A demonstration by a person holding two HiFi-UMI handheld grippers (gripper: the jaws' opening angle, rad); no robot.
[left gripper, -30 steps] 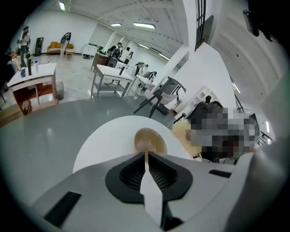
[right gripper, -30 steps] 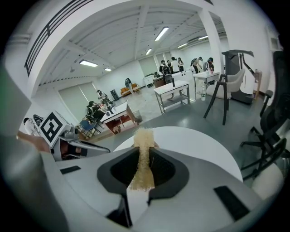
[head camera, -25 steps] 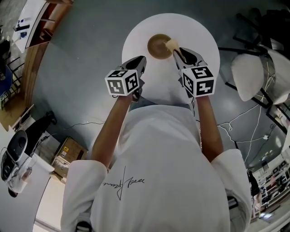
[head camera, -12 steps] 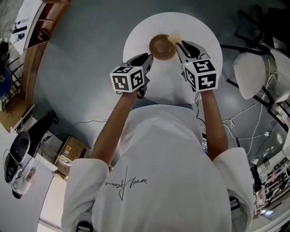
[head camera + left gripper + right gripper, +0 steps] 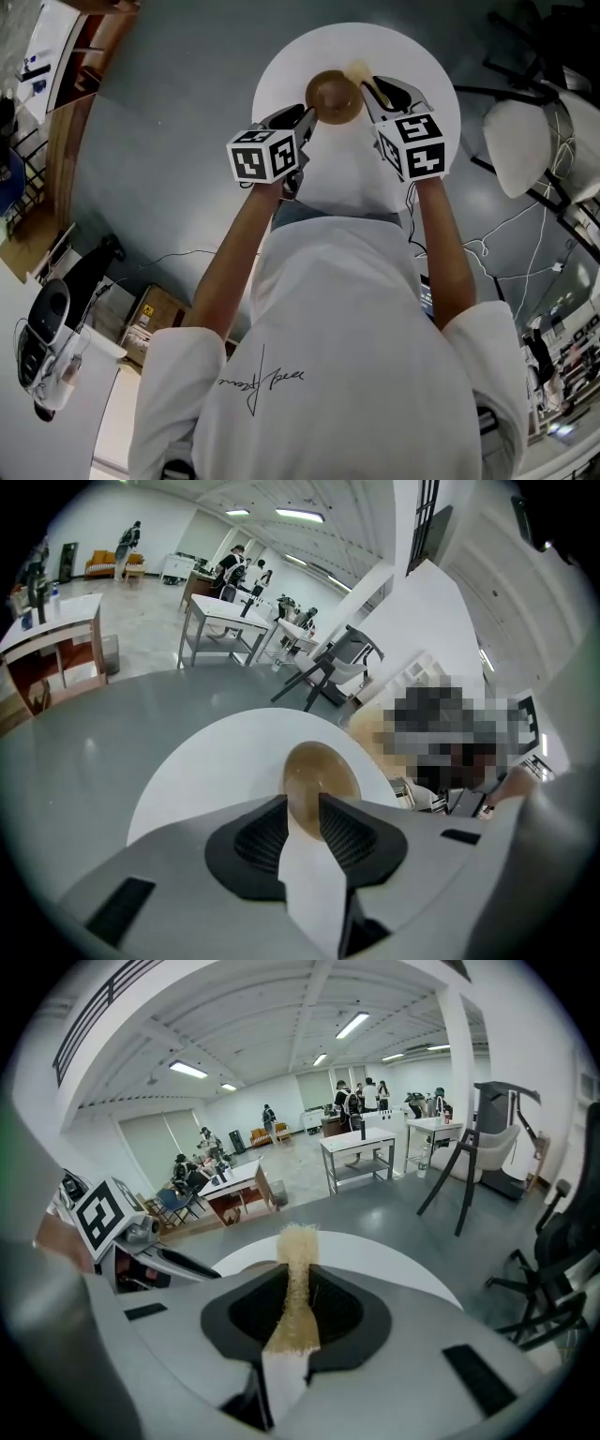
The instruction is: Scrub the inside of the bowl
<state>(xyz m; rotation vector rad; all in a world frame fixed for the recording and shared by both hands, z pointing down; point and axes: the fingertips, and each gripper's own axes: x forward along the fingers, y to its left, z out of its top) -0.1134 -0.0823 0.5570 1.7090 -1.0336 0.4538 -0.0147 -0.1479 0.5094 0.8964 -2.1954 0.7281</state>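
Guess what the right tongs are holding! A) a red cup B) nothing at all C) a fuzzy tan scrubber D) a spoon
C: the right tongs are shut on a fuzzy tan scrubber that pokes out past their tips, while the left tongs grip the brown bowl.

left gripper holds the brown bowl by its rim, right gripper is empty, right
No: the right gripper isn't empty. The right gripper view shows its jaws shut on a tan scrubber. The left gripper does hold the bowl by its rim.
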